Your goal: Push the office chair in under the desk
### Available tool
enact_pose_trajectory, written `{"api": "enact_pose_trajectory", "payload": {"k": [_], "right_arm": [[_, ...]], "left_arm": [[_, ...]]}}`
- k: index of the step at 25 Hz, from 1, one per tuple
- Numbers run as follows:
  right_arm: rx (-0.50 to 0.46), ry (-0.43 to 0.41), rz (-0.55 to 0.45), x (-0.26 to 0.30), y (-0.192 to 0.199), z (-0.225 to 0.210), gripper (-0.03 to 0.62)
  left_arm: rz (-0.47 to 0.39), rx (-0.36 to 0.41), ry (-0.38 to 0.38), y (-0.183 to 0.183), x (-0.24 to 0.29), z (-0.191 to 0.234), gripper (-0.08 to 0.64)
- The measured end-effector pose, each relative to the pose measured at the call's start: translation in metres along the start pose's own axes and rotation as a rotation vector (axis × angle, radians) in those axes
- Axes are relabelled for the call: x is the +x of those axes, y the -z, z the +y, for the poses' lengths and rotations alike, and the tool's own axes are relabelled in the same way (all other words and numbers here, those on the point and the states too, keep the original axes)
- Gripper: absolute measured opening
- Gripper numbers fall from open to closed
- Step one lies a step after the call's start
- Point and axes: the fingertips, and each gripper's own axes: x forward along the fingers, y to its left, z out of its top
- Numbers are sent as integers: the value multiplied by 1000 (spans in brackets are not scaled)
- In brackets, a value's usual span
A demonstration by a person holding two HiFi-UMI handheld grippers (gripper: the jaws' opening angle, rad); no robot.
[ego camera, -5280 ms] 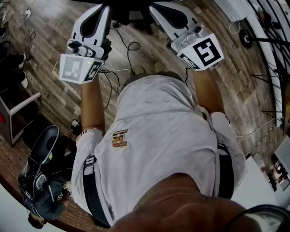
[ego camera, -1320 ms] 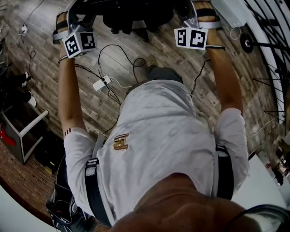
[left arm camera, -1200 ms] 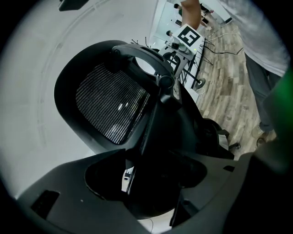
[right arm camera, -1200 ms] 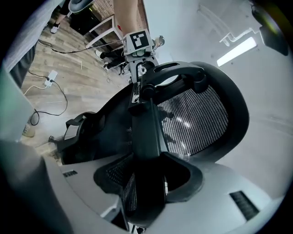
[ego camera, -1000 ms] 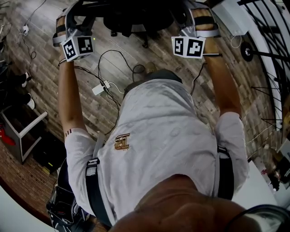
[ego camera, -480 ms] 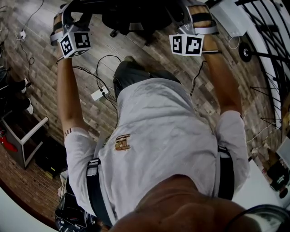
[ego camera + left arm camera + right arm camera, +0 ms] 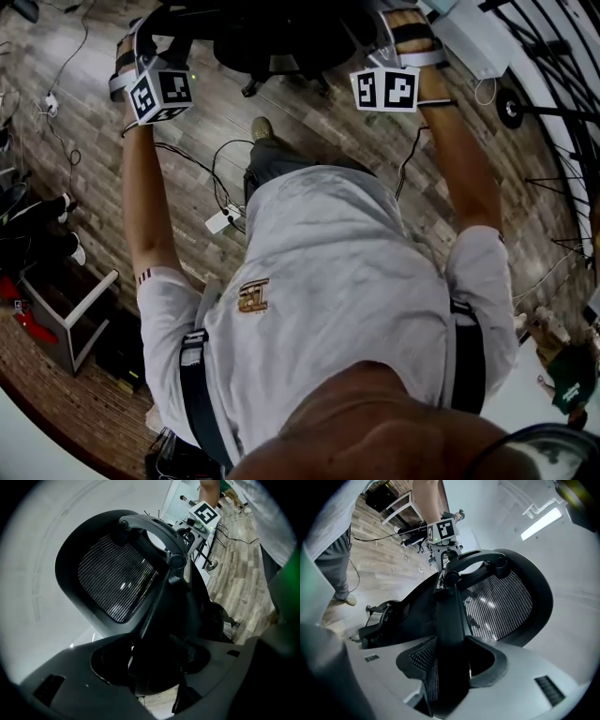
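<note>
1. Head view: the black mesh-backed office chair point(image 7: 281, 37) stands at the top edge of the frame on the wood-plank floor point(image 7: 319, 131). The left gripper point(image 7: 148, 37) at upper left and the right gripper point(image 7: 401, 28) at upper right both reach its back.
2. Left gripper view: the jaws have just been closing and pinch the chair's dark back frame at lower centre.
3. Right gripper view: the jaws clamp the back frame's upright bar at lower centre.

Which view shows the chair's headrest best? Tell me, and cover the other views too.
Left gripper view: the headrest shows its mesh and nearly its whole rim. The right gripper view shows it too, partly behind the chair's spine. The head view shows only a dark part of the chair, no headrest.
</note>
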Motion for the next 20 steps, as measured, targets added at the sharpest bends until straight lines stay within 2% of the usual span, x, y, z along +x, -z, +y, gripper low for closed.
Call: {"api": "enact_pose_trajectory", "payload": {"k": [5, 20], "right_arm": [[7, 10, 41, 50, -12, -7, 207], [63, 64, 200, 171, -34, -33, 207]], "left_arm": [[-28, 13, 18, 35, 37, 29, 273], [-154, 59, 84, 112, 137, 107, 275]]}}
